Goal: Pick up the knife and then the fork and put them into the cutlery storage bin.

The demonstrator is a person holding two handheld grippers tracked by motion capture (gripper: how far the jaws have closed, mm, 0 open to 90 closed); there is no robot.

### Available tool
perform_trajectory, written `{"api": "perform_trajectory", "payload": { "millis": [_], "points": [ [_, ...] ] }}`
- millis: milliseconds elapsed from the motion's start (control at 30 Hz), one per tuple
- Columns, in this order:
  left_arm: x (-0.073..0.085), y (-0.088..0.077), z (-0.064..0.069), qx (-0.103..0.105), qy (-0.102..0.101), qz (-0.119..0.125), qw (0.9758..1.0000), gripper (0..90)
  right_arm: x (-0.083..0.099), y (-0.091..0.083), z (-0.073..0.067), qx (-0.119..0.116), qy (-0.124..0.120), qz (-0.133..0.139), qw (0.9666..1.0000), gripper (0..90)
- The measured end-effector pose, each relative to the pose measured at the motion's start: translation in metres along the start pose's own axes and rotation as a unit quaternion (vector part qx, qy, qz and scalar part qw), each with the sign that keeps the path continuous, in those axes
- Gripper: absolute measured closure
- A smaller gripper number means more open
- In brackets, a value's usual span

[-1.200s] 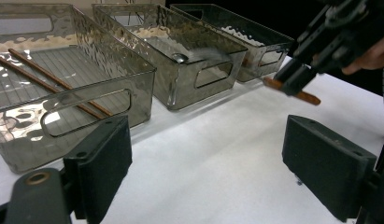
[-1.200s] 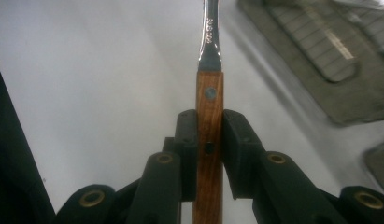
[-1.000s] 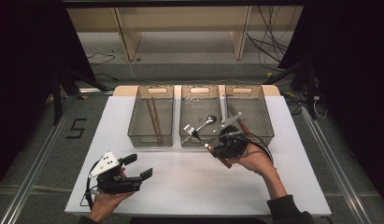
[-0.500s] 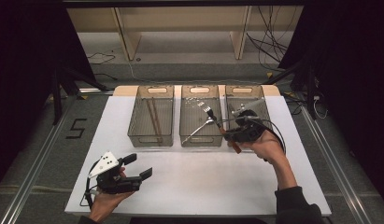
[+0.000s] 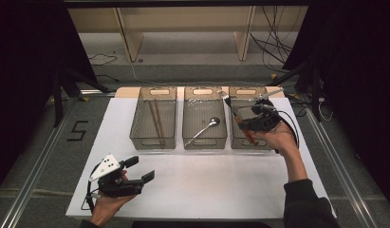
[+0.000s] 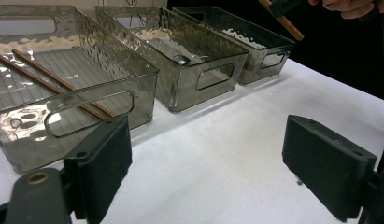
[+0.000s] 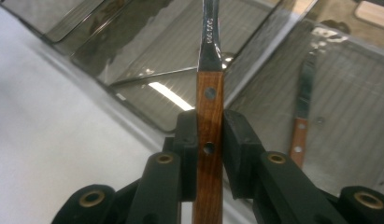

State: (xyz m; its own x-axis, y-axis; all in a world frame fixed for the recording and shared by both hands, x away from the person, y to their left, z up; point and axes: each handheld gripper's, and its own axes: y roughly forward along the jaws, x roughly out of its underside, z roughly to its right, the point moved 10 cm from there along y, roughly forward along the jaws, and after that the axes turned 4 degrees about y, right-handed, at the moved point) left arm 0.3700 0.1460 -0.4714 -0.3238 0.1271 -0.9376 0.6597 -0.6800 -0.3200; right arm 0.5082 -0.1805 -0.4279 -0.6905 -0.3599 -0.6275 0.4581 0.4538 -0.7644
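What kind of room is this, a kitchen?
Probably not a kitchen but a lab or test room set up for recording. The white table stands among dark curtains, loose cables lie on the floor, and a taped 5 marks the floor beside it.

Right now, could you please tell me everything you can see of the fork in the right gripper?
The fork has a shiny metal neck and tines and a brown wooden handle with two metal rivets. The right gripper is shut on the handle, pads pressing on both sides. It hangs in the air, tines pointing away from the person, above the right bin, touching nothing else.
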Motion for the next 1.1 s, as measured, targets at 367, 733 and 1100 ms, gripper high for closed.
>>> {"api": "perform_trajectory", "payload": {
  "millis": [367,733,1100],
  "points": [
    [0.0,0.0,0.0,0.001,0.001,0.0,1.0,15.4,-0.009,0.005,0.034,0.04,0.039,0.002,0.9985,77.3],
    [0.0,0.0,0.0,0.001,0.0,0.0,1.0,15.4,-0.007,0.016,0.059,0.067,0.07,-0.006,0.9952,77.3],
    [0.0,0.0,0.0,0.001,0.0,0.0,1.0,15.4,-0.002,0.024,0.072,0.086,0.086,-0.02,0.9924,77.3]
  ]
}}
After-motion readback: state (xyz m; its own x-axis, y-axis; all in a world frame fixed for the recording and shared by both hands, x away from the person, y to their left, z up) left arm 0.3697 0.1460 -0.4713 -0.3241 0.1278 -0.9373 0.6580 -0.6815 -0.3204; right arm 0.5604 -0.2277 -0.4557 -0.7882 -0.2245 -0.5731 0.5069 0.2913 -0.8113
